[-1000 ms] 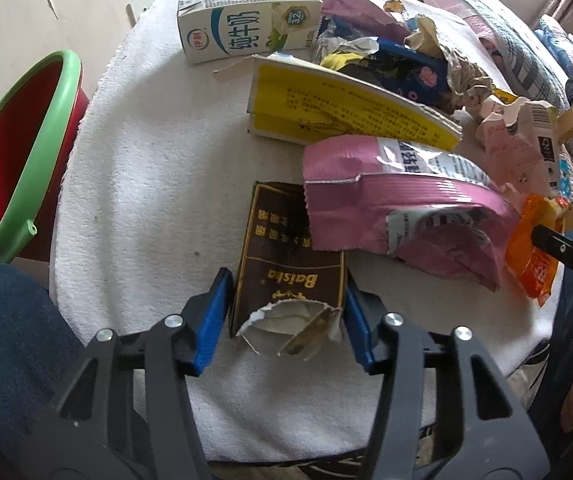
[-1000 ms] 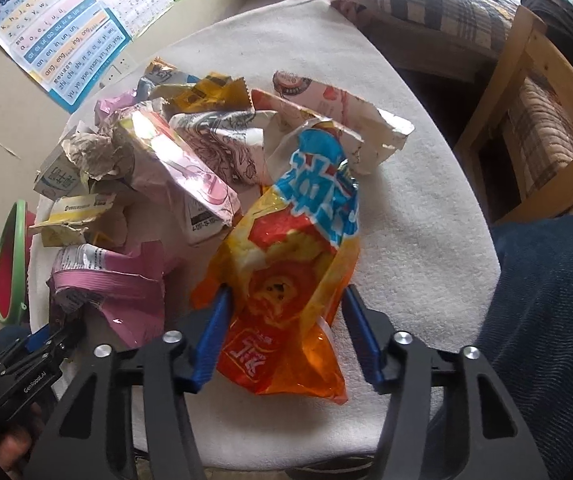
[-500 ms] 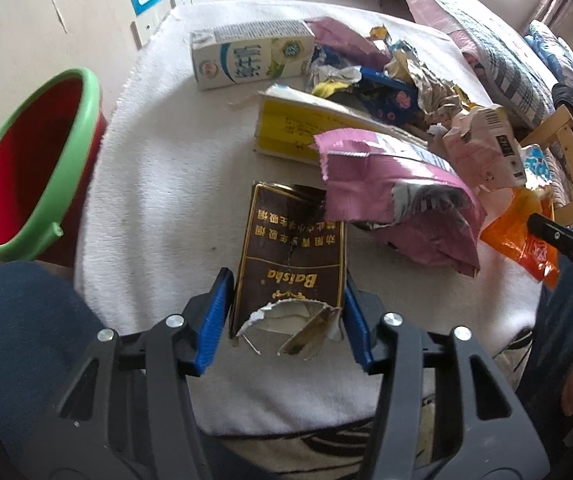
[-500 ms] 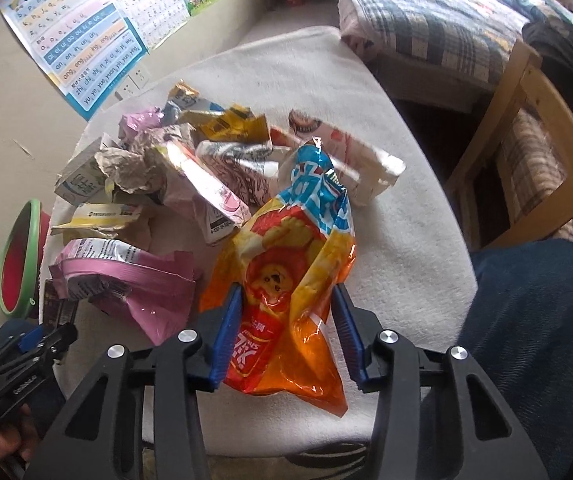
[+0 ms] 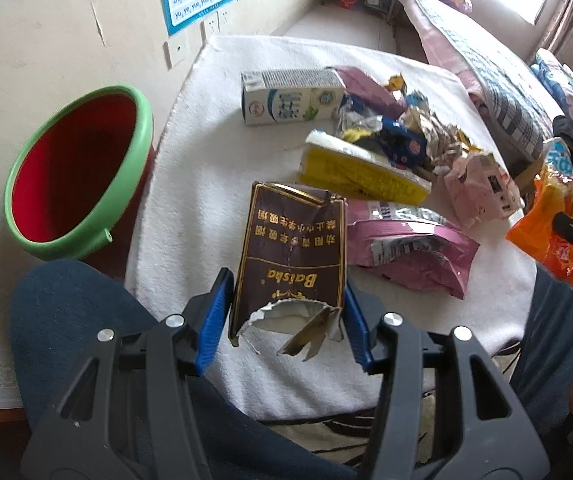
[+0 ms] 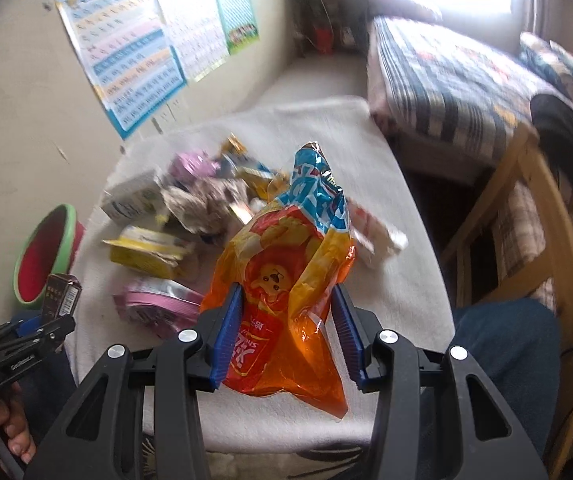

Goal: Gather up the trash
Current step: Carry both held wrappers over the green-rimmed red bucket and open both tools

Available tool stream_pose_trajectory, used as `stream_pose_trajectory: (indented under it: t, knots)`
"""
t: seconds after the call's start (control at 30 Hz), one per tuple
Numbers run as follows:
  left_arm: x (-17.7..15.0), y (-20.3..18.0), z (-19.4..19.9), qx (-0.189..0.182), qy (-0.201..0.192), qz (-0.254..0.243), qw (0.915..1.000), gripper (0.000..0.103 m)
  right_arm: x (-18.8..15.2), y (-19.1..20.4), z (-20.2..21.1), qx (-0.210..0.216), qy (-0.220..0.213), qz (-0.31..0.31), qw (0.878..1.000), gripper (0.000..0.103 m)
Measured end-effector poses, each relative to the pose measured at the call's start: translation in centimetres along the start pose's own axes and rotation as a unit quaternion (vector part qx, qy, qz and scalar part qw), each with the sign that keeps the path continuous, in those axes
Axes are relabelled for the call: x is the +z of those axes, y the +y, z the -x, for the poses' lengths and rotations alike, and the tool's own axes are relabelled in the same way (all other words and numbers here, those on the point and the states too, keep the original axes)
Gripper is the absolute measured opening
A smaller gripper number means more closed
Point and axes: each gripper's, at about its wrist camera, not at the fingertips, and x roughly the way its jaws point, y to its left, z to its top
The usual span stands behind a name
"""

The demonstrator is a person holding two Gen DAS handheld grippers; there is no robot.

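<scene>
A counter (image 5: 190, 184) draped in white fleece cloth carries scattered wrappers. The left claw (image 5: 286, 312) is clamped on a torn brown cigarette carton (image 5: 292, 256), held clear of the cloth. The right claw (image 6: 288, 332) is closed around an orange crinkled snack bag (image 6: 286, 300), also lifted. A green-rimmed red bucket (image 5: 74, 176) stands beside the counter.

A brown pack (image 5: 292, 256) with gold lettering is seen between blue pads (image 5: 216, 320) — an orange, yellow and blue snack bag (image 6: 286, 292) likewise. A green-rimmed red bin (image 5: 74, 172), a white cloth (image 5: 190, 184) and a pink pouch (image 5: 410, 248) are shown — plus a yellow box (image 5: 360, 172).
</scene>
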Motion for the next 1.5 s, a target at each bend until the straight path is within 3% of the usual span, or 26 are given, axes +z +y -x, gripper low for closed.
stream_pose_trajectory:
  t: [0.37,0.67,1.1,1.5]
  knots:
    - [1.6,2.8,1.9,0.009,-0.047,0.036,0.9982,0.050,2.6,4.0,0.8,0.033,-0.037,0.047,0.998,0.044]
    - [3.7,7.0,3.7,0.028,-0.088,0.074,0.9929,0.050,4.9,10.1,0.5,0.079,-0.063,0.107,0.989,0.044]
    - [4.5,15.9,6.0,0.070,-0.125,0.149,0.9784,0.050,7.2,22.6,-1.5,0.168,-0.059,0.180,0.967,0.044]
    - [4.5,22.5,7.4,0.040,-0.145,0.180,0.9721,0.050,8.6,31.1,-3.8,0.218,-0.050,0.252,0.942,0.044]
